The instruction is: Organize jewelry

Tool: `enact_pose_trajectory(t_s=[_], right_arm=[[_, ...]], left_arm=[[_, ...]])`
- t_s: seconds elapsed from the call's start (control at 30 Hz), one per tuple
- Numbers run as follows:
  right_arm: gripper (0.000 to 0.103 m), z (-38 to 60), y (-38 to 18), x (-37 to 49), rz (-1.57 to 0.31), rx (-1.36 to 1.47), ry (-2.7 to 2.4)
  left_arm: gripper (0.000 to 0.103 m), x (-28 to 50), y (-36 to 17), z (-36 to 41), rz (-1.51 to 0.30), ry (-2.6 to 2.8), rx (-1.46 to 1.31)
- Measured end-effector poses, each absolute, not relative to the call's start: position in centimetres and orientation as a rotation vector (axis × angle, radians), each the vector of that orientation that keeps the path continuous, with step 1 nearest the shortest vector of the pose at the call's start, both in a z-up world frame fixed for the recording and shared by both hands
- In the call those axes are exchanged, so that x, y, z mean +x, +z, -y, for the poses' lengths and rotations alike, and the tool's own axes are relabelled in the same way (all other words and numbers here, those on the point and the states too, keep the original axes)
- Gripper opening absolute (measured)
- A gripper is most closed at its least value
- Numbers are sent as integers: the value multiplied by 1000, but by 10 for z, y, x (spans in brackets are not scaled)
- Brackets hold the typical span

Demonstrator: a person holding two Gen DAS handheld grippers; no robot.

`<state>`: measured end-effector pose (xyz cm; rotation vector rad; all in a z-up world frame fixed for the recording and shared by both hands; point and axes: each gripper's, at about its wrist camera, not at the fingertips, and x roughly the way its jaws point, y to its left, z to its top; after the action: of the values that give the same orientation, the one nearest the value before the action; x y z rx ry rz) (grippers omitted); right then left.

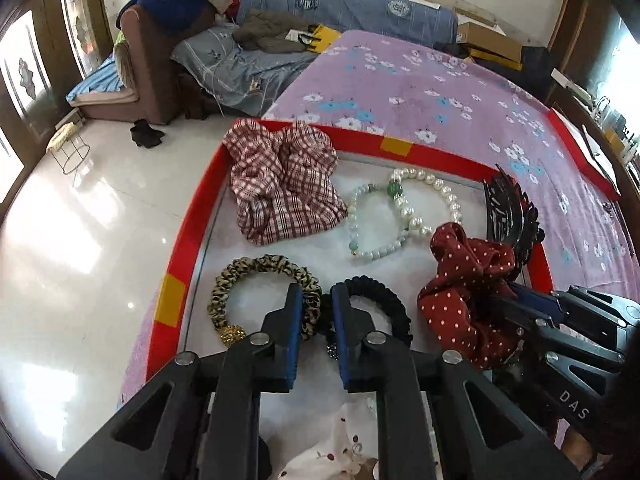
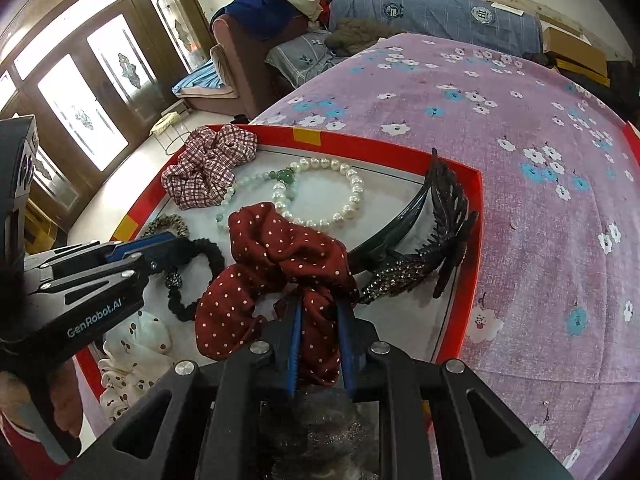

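A red-rimmed tray on the bed holds the jewelry. My left gripper is open, its jaws a narrow gap apart, low over the leopard scrunchie and the black scrunchie where they meet. My right gripper is shut on the dark red polka-dot scrunchie, also in the left wrist view. A plaid scrunchie, a pearl bracelet, a jade bead bracelet and a black hair claw lie in the tray.
A white cherry-print scrunchie lies at the tray's near edge. The tray rests on a pink floral bedspread. A white tiled floor lies left of the bed, with a sofa and bedding beyond.
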<state>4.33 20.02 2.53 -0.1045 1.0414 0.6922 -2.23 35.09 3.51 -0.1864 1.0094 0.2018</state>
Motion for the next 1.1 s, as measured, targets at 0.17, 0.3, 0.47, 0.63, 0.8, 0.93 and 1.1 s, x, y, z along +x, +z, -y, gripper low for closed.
enact_pose_trajectory(t_s=[0.17, 0.3, 0.47, 0.63, 0.8, 0.93, 1.1], right_arm=[[19, -200, 26, 42, -1038, -85, 729], [16, -208, 26, 36, -1040, -84, 776], [16, -214, 29, 26, -1032, -106, 819], [16, -205, 33, 26, -987, -156, 741], [16, -189, 30, 36, -1006, -116, 719], [16, -188, 28, 37, -1019, -92, 727], [17, -197, 24, 34, -1042, -88, 765]], left_arm=[[2, -33, 40, -361, -992, 250, -210], [2, -37, 39, -361, -997, 245, -218], [2, -42, 48, -356, -969, 219, -238], [23, -31, 48, -351, -972, 158, -249], [30, -20, 38, -347, -998, 173, -233], [14, -20, 34, -345, -1019, 217, -193], [14, -29, 37, -351, -1005, 238, -204]])
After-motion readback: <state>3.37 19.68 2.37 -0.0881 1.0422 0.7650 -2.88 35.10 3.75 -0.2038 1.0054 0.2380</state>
